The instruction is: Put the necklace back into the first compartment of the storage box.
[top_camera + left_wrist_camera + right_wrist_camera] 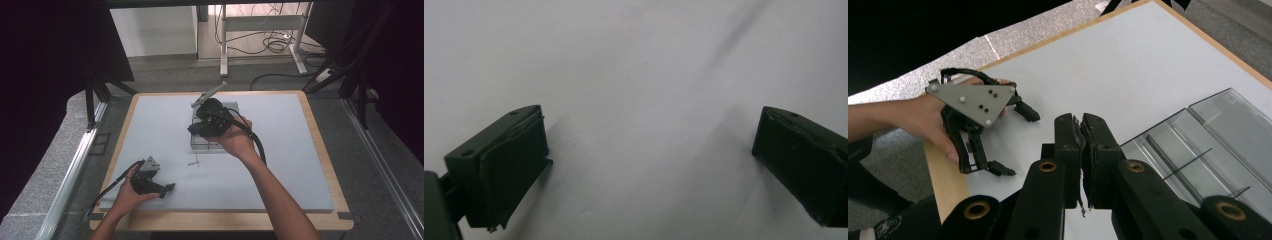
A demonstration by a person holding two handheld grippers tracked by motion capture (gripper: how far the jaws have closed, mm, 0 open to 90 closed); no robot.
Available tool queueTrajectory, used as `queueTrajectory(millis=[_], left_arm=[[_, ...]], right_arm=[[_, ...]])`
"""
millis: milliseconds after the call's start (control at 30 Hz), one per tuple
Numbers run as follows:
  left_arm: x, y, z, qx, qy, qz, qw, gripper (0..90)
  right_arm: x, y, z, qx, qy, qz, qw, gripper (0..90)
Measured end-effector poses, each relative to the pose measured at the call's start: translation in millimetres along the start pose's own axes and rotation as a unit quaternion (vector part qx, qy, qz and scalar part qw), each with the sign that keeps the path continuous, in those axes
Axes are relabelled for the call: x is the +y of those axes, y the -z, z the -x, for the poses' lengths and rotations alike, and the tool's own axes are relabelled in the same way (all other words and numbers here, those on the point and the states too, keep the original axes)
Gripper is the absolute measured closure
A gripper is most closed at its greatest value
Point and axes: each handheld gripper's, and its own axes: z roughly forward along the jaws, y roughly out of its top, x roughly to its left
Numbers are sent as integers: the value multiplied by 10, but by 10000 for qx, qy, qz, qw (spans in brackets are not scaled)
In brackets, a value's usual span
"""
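Grey flooring and a tangle of cables lie beyond my bench (pixel 320 150), whose wooden edge frames a pale grey mat (pixel 150 130) that covers nearly all of it. My left tool (pixel 169 188) sits low at the near left of the mat, held in my left hand (pixel 127 192), its grey three-cornered plate on top and its cable trailing off toward the bench edge. In the left gripper view its two black jaws stand wide apart with bare mat between them, so the left tool (pixel 649 150) is open and holds nothing. My right hand (pixel 240 142) carries the right tool (pixel 192 130) out over the middle of the mat, above a clear tray (pixel 232 106) that lies flat there. In the right gripper view the jaws of the right tool (pixel 1081 130) are pressed together face to face (I cannot tell whether anything thin is caught between them), and the clear tray (pixel 1198 145) shows just beside them at the right, with upright dividers splitting it into compartments. That same view also takes in my left tool (pixel 1013 142) farther off near the bench's wooden edge, jaws spread. A small thin metal piece (pixel 196 161) lies on the mat just in front of the tray, between my two hands, too small to make out. A grey lever-like bar (pixel 209 94) slants up from behind the right tool at the tray's far side.
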Motion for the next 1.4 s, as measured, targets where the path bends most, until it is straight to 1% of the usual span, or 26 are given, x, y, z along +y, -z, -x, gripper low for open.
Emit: queueTrajectory(millis=[133,200,400,567,933,1000,1033,1100,1133,1167,1233,1267,1300,1333,1367,1400], left_arm=[[0,0,0,-1,2,-2,10000,12],[0,0,0,0,1,2,10000,13],[-2,-2,1,10,0,16,10000,12],[-2,-2,2,11,-1,14,10000,13],[-1,-1,1,6,-4,7,10000,13],[-2,-2,2,9,-3,9,10000,13],[-1,-1,2,9,-4,7,10000,13],[-2,-1,2,11,-3,8,10000,13],[-2,-1,2,11,-3,8,10000,13],[-2,-2,2,11,-1,13,10000,13],[-2,-2,3,14,0,16,10000,13],[-2,-2,3,14,0,16,10000,13],[-2,-2,2,13,-3,17,10000,13],[-2,-2,2,13,-3,17,10000,13],[-2,-1,3,12,-2,14,10000,13],[-2,-2,3,14,-2,15,10000,13]], right_arm=[[62,36,17,-8,-49,95,9999,847],[76,49,20,-8,-37,96,9999,847],[175,126,28,-60,-25,245,9997,847],[250,157,39,-87,-49,290,9995,847],[322,143,98,-115,-157,354,9992,847],[342,159,139,-143,-218,427,9987,847],[347,162,165,-142,-209,475,9985,847],[359,165,212,-104,-301,570,9979,847],[359,165,212,-104,-301,570,9979,847],[374,166,268,-152,-357,604,9974,847],[387,162,311,-182,-392,622,9971,846],[387,162,311,-182,-392,622,9971,846],[398,155,360,-214,-423,647,9968,846],[398,155,360,-214,-423,647,9968,846],[401,136,418,-244,-468,646,9965,847],[401,129,437,-244,-492,642,9964,846]])
